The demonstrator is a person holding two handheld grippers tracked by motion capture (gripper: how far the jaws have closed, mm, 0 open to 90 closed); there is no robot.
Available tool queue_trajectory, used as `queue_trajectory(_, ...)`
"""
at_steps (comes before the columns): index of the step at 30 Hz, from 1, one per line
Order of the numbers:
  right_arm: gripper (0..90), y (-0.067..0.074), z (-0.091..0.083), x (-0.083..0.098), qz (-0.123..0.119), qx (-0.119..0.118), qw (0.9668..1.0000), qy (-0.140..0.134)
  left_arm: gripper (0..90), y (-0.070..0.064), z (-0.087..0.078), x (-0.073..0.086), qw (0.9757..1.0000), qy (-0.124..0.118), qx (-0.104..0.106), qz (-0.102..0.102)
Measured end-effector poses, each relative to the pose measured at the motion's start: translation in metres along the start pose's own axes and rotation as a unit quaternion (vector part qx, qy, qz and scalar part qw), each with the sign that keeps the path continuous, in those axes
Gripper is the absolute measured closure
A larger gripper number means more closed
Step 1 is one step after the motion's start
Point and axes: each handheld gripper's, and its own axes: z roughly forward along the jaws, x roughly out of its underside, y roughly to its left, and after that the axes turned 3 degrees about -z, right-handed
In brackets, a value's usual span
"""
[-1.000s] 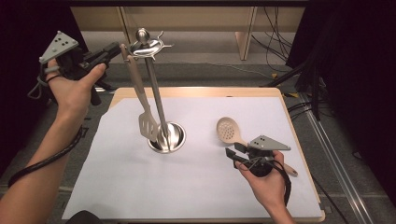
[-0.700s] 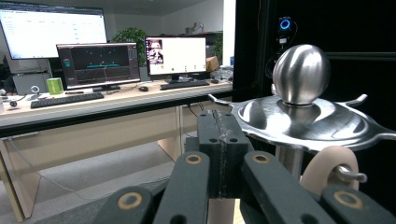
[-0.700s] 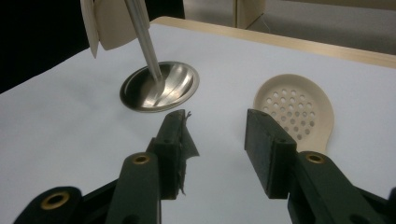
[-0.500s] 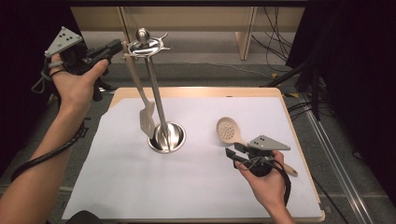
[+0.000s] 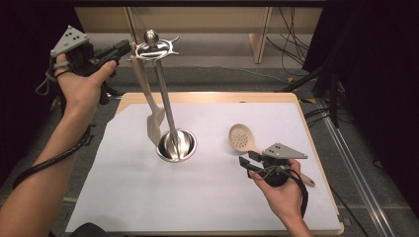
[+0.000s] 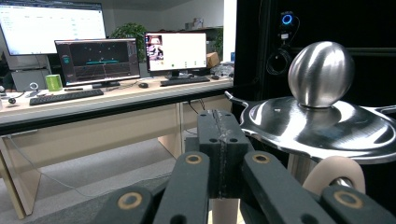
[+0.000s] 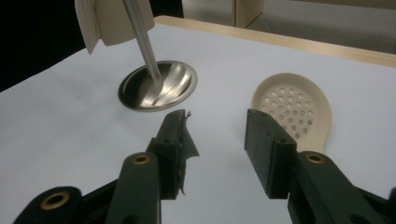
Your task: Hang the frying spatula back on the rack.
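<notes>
White sheet [image 5: 197, 197] covers most of the wooden table [image 5: 316, 113]; its front and left areas lie bare.

Steel utensil stand [image 5: 168, 98] sits left of centre on its round base [image 7: 156, 86]. A cream spatula [image 5: 150, 106] hangs from the stand's top ring, blade just above the base.

Cream slotted spoon [image 5: 242, 139] lies flat on the sheet, right of the stand and well apart from it.

Left gripper [image 6: 219, 135]: jaws clenched together, empty, tips just beside the top ring, under the ball finial [image 6: 321, 74].

Right gripper [image 7: 217, 135]: jaws spread, empty, low over the sheet, just beside the spoon bowl, over its handle.
</notes>
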Motion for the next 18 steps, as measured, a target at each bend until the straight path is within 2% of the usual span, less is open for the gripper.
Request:
queue_trajectory(5, 59.2, 0.000, -0.002, 0.000, 0.003, 0.005, 1.0000, 0.005, 89.3, 0.001, 0.001, 0.000, 1.0000, 0.000, 0.001, 0.002)
queue_trajectory(6, 59.2, 0.002, -0.002, 0.000, 0.014, 0.006, 0.9998, 0.009, 89.3, 0.001, 0.001, 0.000, 1.0000, -0.001, 0.002, 0.000)
queue_trajectory(7, 59.2, -0.001, -0.001, 0.001, 0.002, 0.007, 1.0000, -0.001, 89.3, 0.001, 0.001, 0.001, 1.0000, -0.002, 0.002, 0.000)
queue_trajectory(8, 59.2, -0.001, -0.001, 0.001, 0.011, 0.000, 0.9999, -0.001, 89.3, 0.001, 0.000, 0.001, 1.0000, -0.004, 0.002, 0.000)
queue_trajectory(9, 59.1, 0.002, -0.002, 0.001, 0.021, 0.002, 0.9998, 0.001, 89.2, 0.000, -0.001, 0.002, 1.0000, -0.004, 0.002, 0.001)
queue_trajectory(11, 59.1, -0.001, -0.002, 0.001, 0.009, 0.002, 1.0000, 0.002, 88.8, 0.000, -0.003, 0.004, 1.0000, -0.009, 0.003, -0.001)
queue_trajectory(12, 59.1, -0.001, -0.004, 0.000, 0.017, 0.006, 0.9998, 0.007, 88.0, 0.000, -0.005, 0.004, 0.9999, -0.013, 0.003, -0.001)
queue_trajectory(15, 59.2, -0.005, -0.004, 0.000, 0.002, 0.010, 0.9999, -0.002, 85.5, -0.001, -0.013, 0.007, 0.9997, -0.025, 0.002, -0.006)
queue_trajectory(16, 59.1, -0.006, -0.004, 0.000, 0.007, 0.004, 1.0000, -0.003, 84.7, -0.001, -0.016, 0.008, 0.9996, -0.029, 0.000, -0.007)
queue_trajectory(17, 59.0, -0.004, -0.006, 0.000, 0.022, 0.012, 0.9997, 0.003, 83.8, -0.002, -0.019, 0.010, 0.9995, -0.031, 0.000, -0.008)
queue_trajectory(18, 58.9, -0.008, -0.005, 0.000, 0.011, 0.008, 0.9999, -0.004, 82.7, -0.001, -0.022, 0.012, 0.9993, -0.038, 0.003, -0.002)
